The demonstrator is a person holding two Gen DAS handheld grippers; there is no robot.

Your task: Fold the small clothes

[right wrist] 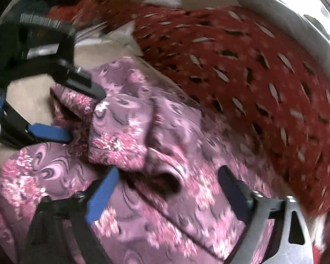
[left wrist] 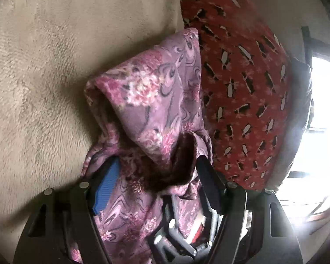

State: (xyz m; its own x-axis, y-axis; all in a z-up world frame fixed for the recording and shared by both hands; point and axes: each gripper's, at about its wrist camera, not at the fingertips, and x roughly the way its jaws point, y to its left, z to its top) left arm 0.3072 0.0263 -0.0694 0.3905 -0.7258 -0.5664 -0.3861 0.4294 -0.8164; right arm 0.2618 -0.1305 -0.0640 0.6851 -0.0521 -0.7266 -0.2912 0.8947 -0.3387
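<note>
A: Where is our purple floral garment [left wrist: 156,101]?
B: Bunched on the beige plush surface [left wrist: 44,66], just beside the red patterned cloth [left wrist: 242,66].
A: Our left gripper [left wrist: 158,169]?
B: Fingers spread, a fold of the garment between them; pressing or not, we cannot tell.
A: Our right gripper [right wrist: 169,182]?
B: Fingers apart over the garment, blurred.

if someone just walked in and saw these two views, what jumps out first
First, the pink and purple floral garment, bunched up in the middle of both views on a beige plush surface. Right beside it lies a red cloth with black and white marks, filling the right side. Both tools frame the garment with jaws apart: the left tool reaches in from the left of the right wrist view, and the right tool sits over the folds below.
</note>
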